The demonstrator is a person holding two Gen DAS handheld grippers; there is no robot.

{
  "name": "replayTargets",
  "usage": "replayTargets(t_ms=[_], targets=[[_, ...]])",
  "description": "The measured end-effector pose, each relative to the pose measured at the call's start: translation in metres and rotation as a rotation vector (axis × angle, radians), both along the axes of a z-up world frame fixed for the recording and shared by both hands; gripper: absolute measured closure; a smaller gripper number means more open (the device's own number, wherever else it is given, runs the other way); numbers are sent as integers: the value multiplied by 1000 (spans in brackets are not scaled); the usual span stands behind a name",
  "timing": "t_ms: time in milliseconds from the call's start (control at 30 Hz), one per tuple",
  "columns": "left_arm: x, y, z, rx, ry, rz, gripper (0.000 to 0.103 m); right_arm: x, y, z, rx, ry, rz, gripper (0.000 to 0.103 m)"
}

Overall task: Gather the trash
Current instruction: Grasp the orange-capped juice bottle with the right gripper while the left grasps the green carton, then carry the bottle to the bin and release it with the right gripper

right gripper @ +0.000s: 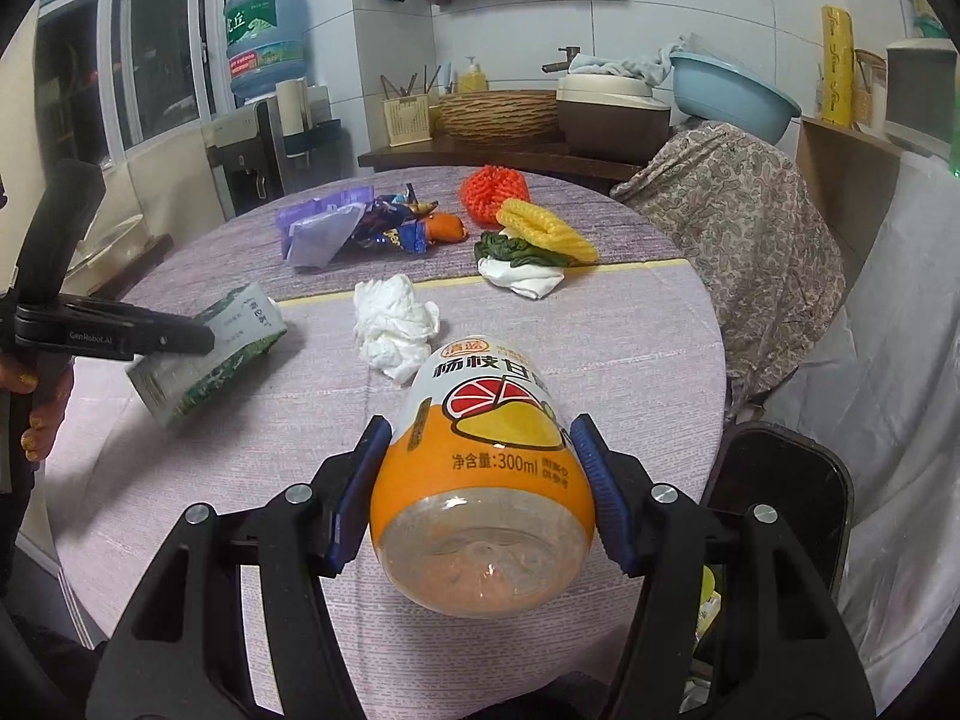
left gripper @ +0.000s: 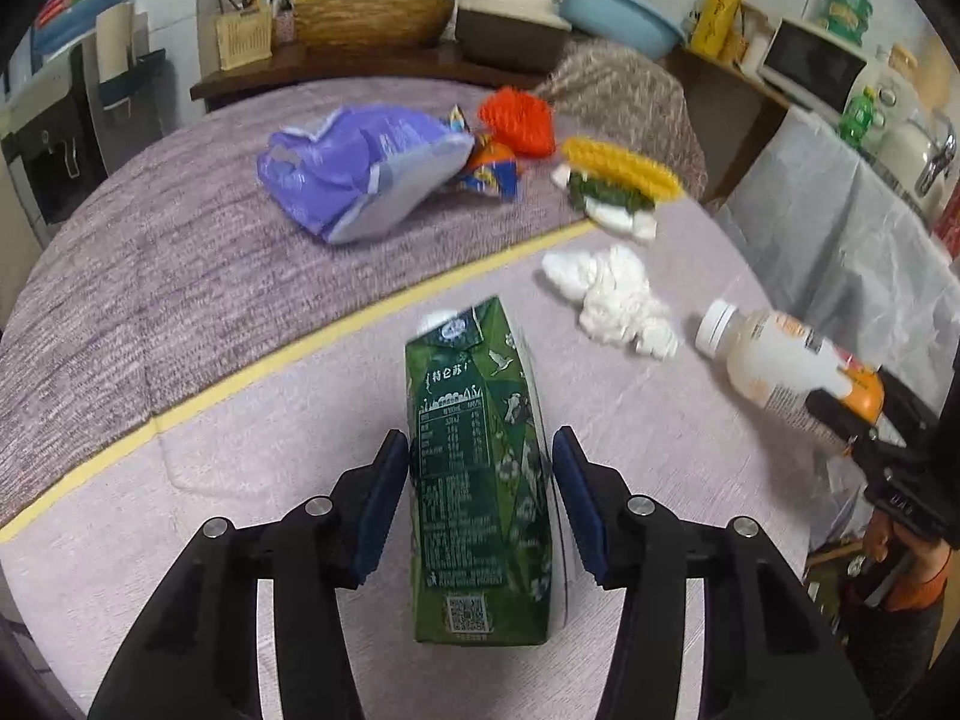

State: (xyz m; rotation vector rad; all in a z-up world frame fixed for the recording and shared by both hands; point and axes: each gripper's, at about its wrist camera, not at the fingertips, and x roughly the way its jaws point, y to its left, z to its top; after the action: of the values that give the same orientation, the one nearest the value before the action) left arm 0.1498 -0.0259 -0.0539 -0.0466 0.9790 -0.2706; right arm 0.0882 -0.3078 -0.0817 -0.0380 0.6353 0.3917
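Left tool (left gripper: 480,495) is closing round light, crushable carton (left gripper: 477,480) mid-body w/ pads maybe touching; right tool (right gripper: 480,495) is clamping slick, empty-looking bottle (right gripper: 486,480) near base.

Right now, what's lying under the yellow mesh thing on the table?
Under the yellow mesh lies a dark green bundle, itself on crumpled white paper on the table. Whatever else sits beneath the pile is covered.
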Motion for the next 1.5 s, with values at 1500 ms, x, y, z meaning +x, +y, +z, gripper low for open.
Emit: replayTargets(t_ms=[1500], targets=[[21, -249, 23, -155, -49, -456, 54, 9, -187, -60, -33, 156, -424, 41]])
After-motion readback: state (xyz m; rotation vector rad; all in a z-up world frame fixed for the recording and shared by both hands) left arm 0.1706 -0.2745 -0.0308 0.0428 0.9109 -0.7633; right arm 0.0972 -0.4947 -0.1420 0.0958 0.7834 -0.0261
